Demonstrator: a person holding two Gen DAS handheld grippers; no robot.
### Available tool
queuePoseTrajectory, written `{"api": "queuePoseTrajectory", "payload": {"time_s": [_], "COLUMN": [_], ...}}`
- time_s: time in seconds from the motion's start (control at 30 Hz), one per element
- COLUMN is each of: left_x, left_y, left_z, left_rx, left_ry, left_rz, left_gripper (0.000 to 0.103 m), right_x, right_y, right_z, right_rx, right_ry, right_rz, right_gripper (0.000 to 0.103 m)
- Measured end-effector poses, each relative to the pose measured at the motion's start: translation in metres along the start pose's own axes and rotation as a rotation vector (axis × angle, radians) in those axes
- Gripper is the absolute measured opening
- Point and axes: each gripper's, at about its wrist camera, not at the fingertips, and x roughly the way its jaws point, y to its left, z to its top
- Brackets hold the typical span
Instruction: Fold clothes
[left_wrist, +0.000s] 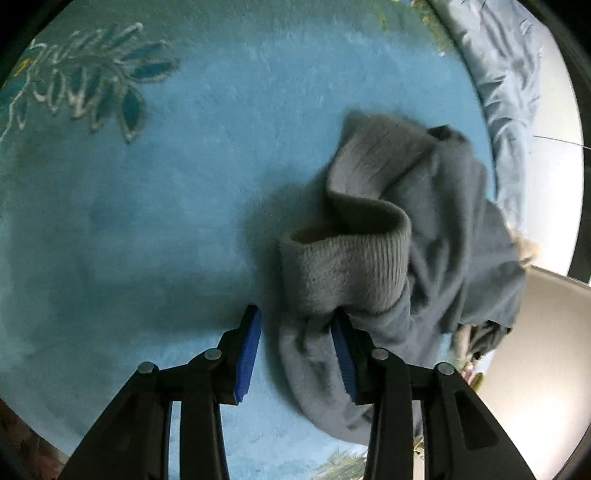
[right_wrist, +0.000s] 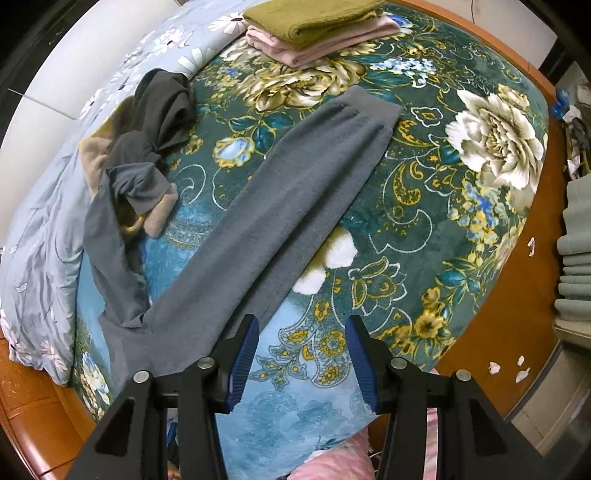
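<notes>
Grey long pants (right_wrist: 258, 221) lie on a floral blanket (right_wrist: 424, 206), one leg stretched out flat toward the far side, the other bunched at the left. In the left wrist view my left gripper (left_wrist: 297, 325) hangs open right over the ribbed cuff (left_wrist: 347, 269) of the bunched grey leg (left_wrist: 436, 229); cloth lies between the blue pads, with a wide gap between them. My right gripper (right_wrist: 303, 332) is open and empty, above the blanket just right of the flat leg's near end.
A folded olive and pink stack (right_wrist: 317, 29) sits at the blanket's far edge. A dark grey and tan garment pile (right_wrist: 147, 140) lies at the left by a pale floral quilt (right_wrist: 37, 236). An orange wooden bed frame (right_wrist: 498, 314) borders the right.
</notes>
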Motion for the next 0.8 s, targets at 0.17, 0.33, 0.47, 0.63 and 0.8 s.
{"api": "queuePoseTrajectory", "payload": {"time_s": [0.17,0.33,0.47,0.63,0.8], "left_x": [-0.014,-0.078,-0.104,-0.098,-0.101], "left_y": [-0.018,-0.015,0.031,0.052,0.027], "left_z": [0.000,0.000,0.014,0.027,0.025], "left_rx": [-0.002,0.036,-0.035,-0.139,-0.123], "left_ry": [-0.042,-0.152,-0.184,-0.155,-0.181], "left_rz": [-0.006,-0.007,0.107,0.136,0.173], "left_gripper": [0.010,0.009,0.009,0.009,0.010], "right_x": [0.000,0.001,0.005,0.024,0.039], "right_y": [0.001,0.003,0.004,-0.013,-0.047], "right_z": [0.001,0.002,0.002,0.005,0.033], "right_rx": [0.001,0.020,0.005,0.031,0.084], "right_ry": [-0.003,-0.005,-0.001,0.020,0.000], "right_rz": [0.007,0.035,0.046,0.055,0.080], "right_gripper": [0.052,0.052,0.052,0.052,0.052]}}
